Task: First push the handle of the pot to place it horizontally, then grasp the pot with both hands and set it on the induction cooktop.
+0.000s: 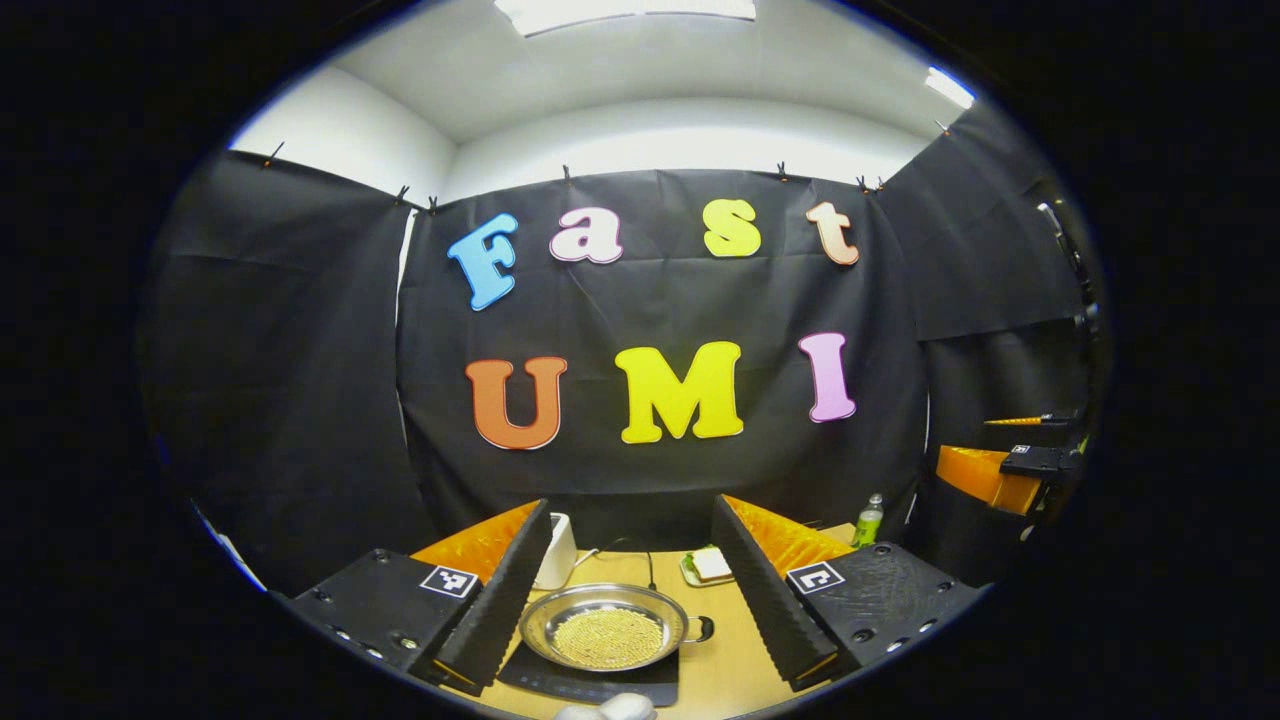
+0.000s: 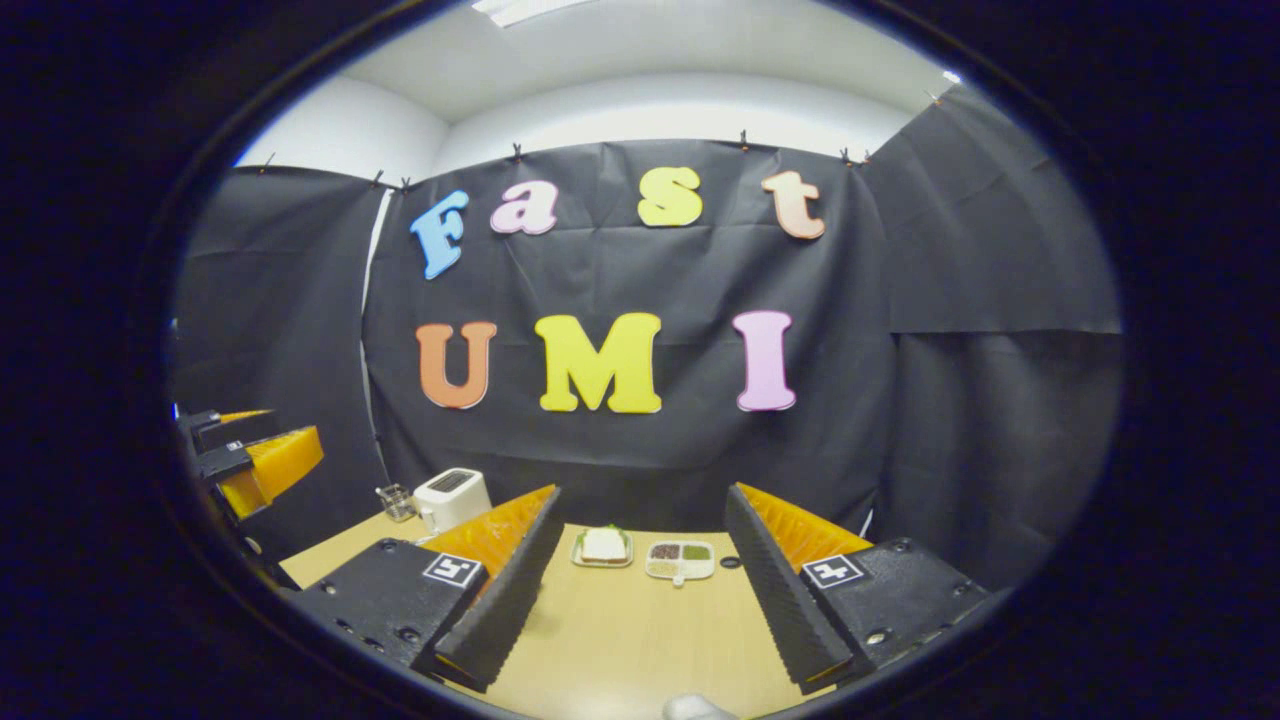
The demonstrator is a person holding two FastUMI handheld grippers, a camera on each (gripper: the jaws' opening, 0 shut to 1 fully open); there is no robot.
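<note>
In the left gripper view, the left hand-held gripper (image 1: 640,625) hangs with fingers spread wide, gripping nothing. Between those fingers and just beyond them, the pot (image 1: 605,625) of pale grains sits on the induction cooktop (image 1: 590,682), its short handle (image 1: 700,629) pointing right. In the right gripper view, the right hand-held gripper (image 2: 640,620) is likewise spread above bare table (image 2: 630,640), a sandwich plate (image 2: 604,546) farther back.

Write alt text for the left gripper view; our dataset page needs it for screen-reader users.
A metal pot holding pale grains sits on a black induction cooktop on a wooden table, seen between the open fingers of the left hand-held gripper. Its short handle points to the view's right. Behind stand a white toaster, a sandwich plate and a small green bottle.
</note>
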